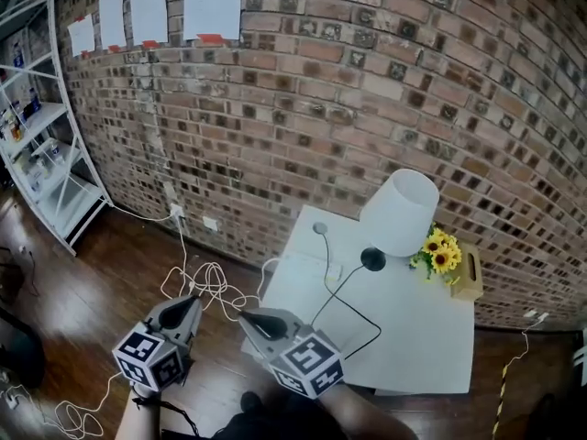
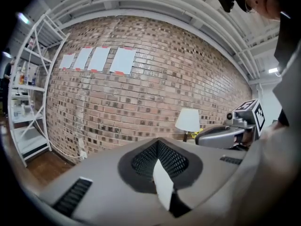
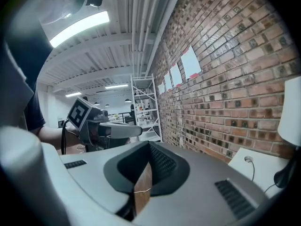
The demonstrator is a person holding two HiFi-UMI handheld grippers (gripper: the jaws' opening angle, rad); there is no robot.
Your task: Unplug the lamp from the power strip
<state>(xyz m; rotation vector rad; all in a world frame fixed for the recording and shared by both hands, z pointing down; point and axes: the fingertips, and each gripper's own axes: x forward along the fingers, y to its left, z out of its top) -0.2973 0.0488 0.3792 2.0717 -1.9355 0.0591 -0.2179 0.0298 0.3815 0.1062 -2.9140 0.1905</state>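
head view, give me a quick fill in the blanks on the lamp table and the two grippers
The lamp stands on a ____ table.
The flowers beside the lamp are ____ in colour.
The left gripper and the right gripper both have jaws ____, with nothing between them.
The wall behind the table is made of ____.
Missing words: white, yellow, shut, brick.

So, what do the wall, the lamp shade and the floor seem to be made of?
Wall: brick, rough and matte; pale mortar lines run between reddish blocks.
Lamp shade: probably white fabric or plastic, matte; no texture can be made out.
Floor: likely wood or wood-look planks, dark brown with a slight sheen.
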